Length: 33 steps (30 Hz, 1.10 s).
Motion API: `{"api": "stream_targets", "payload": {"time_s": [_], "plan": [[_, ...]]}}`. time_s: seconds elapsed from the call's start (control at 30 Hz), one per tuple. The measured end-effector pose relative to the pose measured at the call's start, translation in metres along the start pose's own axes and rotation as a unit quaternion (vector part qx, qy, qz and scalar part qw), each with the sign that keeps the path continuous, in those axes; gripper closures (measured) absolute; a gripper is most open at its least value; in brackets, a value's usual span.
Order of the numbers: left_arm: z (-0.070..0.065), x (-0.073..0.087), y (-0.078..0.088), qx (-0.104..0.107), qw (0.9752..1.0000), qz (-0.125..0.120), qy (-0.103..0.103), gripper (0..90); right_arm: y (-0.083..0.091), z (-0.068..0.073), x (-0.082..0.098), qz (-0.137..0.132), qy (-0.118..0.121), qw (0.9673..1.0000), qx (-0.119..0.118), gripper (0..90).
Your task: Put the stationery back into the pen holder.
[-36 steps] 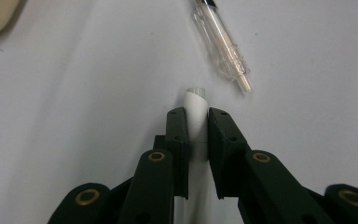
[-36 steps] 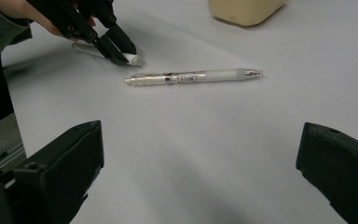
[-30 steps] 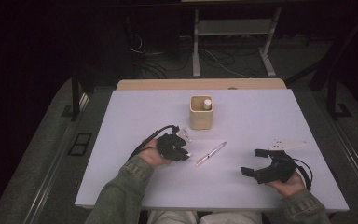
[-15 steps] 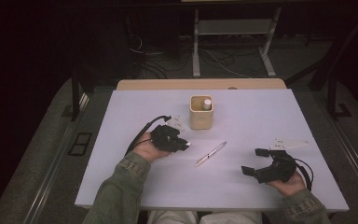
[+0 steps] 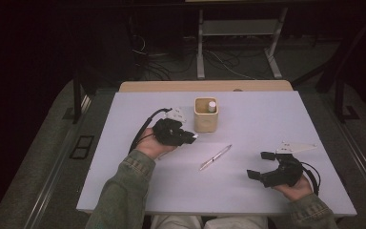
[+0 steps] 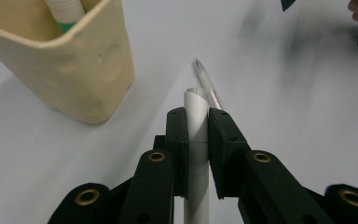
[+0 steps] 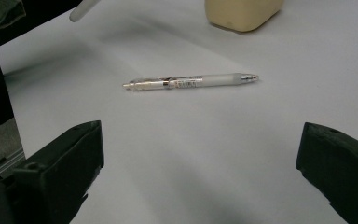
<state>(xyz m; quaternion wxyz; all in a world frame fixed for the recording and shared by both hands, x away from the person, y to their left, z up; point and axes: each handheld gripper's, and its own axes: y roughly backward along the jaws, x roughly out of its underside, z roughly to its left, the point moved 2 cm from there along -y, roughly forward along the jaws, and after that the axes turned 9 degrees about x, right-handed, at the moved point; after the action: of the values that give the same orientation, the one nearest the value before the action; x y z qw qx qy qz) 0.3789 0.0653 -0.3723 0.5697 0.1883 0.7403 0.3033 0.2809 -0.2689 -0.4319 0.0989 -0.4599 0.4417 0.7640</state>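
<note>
My left gripper (image 5: 191,138) is shut on a white marker (image 6: 196,102), whose rounded end sticks out past the jaws. It hovers just left of a beige cup (image 5: 205,116), seen close up (image 6: 60,70) in the left gripper view. Another white marker (image 5: 212,106) stands in the cup. A clear pen (image 5: 215,157) lies on the table between my hands; in the right gripper view that pen (image 7: 191,82) lies ahead of the jaws. My right gripper (image 5: 259,165) rests near the table's right front, open and empty, its jaws wide apart (image 7: 200,140).
The white table (image 5: 124,181) has bare surface around the pen and along its front edge. A wooden strip (image 5: 205,86) borders the far edge. Beyond it stand a metal frame (image 5: 238,33) and cables on a dark floor.
My left hand has lifted off the table with the white marker and drawn nearer to the cup. The right hand and the clear pen have stayed put.
</note>
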Motion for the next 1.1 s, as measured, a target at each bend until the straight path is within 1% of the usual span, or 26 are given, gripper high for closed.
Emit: {"api": "stream_targets", "payload": {"time_s": [0.03, 0.07, 0.1, 0.3, 0.33, 0.47, 0.67, 0.73, 0.83, 0.87, 0.97, 1.07, 1.1], "plan": [[0.001, -0.002, 0.001, -0.001, 1.0, -0.003, -0.005, 77.9, 0.0, 0.0, 0.0, 0.0, 0.0, 1.0, 0.0, 0.4], [0.002, -0.004, 0.002, 0.0, 1.0, -0.009, -0.002, 77.9, 0.0, 0.0, 0.0, 0.0, -0.001, 1.0, 0.0, 0.4], [0.003, -0.006, 0.003, 0.0, 0.9999, -0.012, -0.006, 77.9, 0.001, 0.0, 0.0, 0.002, -0.004, 1.0, -0.002, 0.4], [0.006, -0.017, 0.01, -0.001, 0.9991, -0.041, -0.006, 77.9, 0.0, -0.001, 0.0, -0.004, 0.001, 1.0, 0.001, 0.4], [0.006, -0.02, 0.01, -0.003, 0.9989, -0.047, -0.003, 77.9, 0.001, -0.001, 0.0, -0.002, -0.001, 1.0, 0.001, 0.4], [0.008, -0.027, 0.013, -0.002, 0.9978, -0.067, -0.004, 77.9, 0.001, -0.001, 0.0, -0.004, 0.0, 1.0, 0.0, 0.4], [0.011, -0.037, 0.017, -0.005, 0.9963, -0.086, -0.005, 77.8, 0.002, -0.001, 0.0, -0.006, -0.001, 1.0, 0.0, 0.4], [0.011, -0.04, 0.018, -0.008, 0.9955, -0.095, -0.005, 77.8, 0.002, -0.001, 0.0, -0.007, -0.001, 1.0, -0.001, 0.4], [0.013, -0.045, 0.021, -0.007, 0.9942, -0.107, -0.003, 77.9, 0.002, -0.001, 0.0, -0.007, -0.001, 1.0, -0.002, 0.4], [0.013, -0.046, 0.021, -0.008, 0.994, -0.109, -0.005, 77.9, 0.002, -0.001, 0.0, -0.007, 0.0, 1.0, -0.002, 0.4], [0.014, -0.049, 0.021, -0.009, 0.9935, -0.114, -0.002, 77.9, 0.001, -0.001, 0.0, -0.008, 0.002, 1.0, -0.001, 0.4], [0.016, -0.053, 0.02, -0.012, 0.9932, -0.116, -0.005, 77.9, 0.002, -0.001, 0.0, -0.007, -0.001, 1.0, -0.001, 0.4], [0.016, -0.055, 0.02, -0.013, 0.9927, -0.119, -0.005, 77.8, 0.002, -0.001, 0.0, -0.007, -0.001, 1.0, -0.001, 0.4]]}}
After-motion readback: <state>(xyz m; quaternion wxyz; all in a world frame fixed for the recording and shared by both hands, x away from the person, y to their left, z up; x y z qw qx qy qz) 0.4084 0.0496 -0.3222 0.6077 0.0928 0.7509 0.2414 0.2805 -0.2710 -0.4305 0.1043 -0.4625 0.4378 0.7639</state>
